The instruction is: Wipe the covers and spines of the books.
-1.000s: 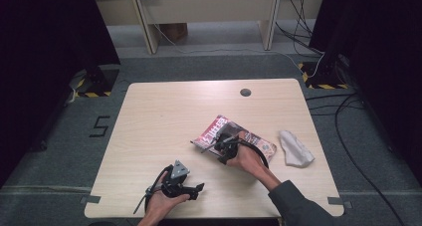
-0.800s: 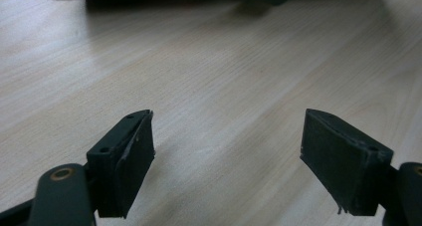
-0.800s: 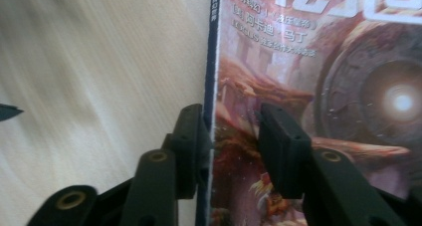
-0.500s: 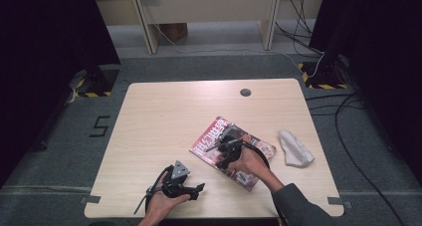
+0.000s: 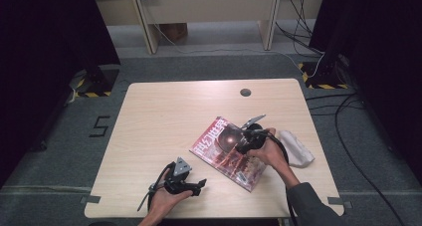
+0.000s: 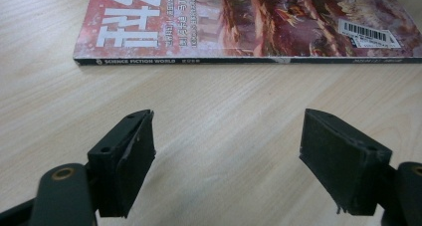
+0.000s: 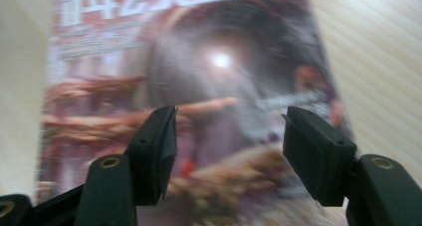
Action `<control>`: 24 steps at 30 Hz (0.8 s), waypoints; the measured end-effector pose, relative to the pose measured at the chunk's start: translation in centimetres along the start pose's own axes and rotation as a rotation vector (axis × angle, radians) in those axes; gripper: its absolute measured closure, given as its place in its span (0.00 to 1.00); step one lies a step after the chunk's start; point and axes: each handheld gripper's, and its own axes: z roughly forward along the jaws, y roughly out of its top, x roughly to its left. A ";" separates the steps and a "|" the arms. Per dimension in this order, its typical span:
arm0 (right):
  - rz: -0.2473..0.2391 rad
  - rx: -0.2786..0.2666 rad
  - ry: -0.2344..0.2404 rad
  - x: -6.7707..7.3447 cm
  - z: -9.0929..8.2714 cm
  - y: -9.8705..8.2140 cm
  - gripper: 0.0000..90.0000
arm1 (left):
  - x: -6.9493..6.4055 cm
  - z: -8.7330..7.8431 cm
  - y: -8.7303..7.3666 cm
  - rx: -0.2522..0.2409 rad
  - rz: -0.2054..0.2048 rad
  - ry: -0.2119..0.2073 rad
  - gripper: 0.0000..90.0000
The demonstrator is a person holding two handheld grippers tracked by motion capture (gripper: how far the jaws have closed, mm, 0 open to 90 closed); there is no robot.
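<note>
Two claws apart, and the magazine (image 5: 228,152) lies freed on the counter (image 5: 164,111)

The right claw (image 5: 238,139) has just been opening, its jaws now spread above the cover with nothing pinched between them. Compared with a second ago the magazine sits nearer the person and toward the left claw (image 5: 196,185), flat and askew, a white cloth (image 5: 297,147) just beside its far edge. The left claw rests wide and empty, facing the spine; the drag looks finished and a regrip seems next
</note>
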 end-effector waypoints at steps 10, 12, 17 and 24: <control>0.110 0.009 -0.047 -3.7 -0.3 -2.5 0.38 | -0.1 1.9 1.4 -0.010 0.001 -0.023 0.24; 0.117 0.015 -0.043 -4.0 -0.3 -3.1 0.38 | 0.0 2.4 1.8 -0.014 -0.009 -0.027 0.25; 0.113 0.005 -0.040 -3.6 -0.6 -3.9 0.37 | 0.1 3.2 2.3 0.004 -0.013 -0.033 0.25; 0.087 0.005 -0.037 -1.8 -1.1 -4.8 0.36 | 0.8 3.8 2.6 0.028 -0.017 -0.033 0.25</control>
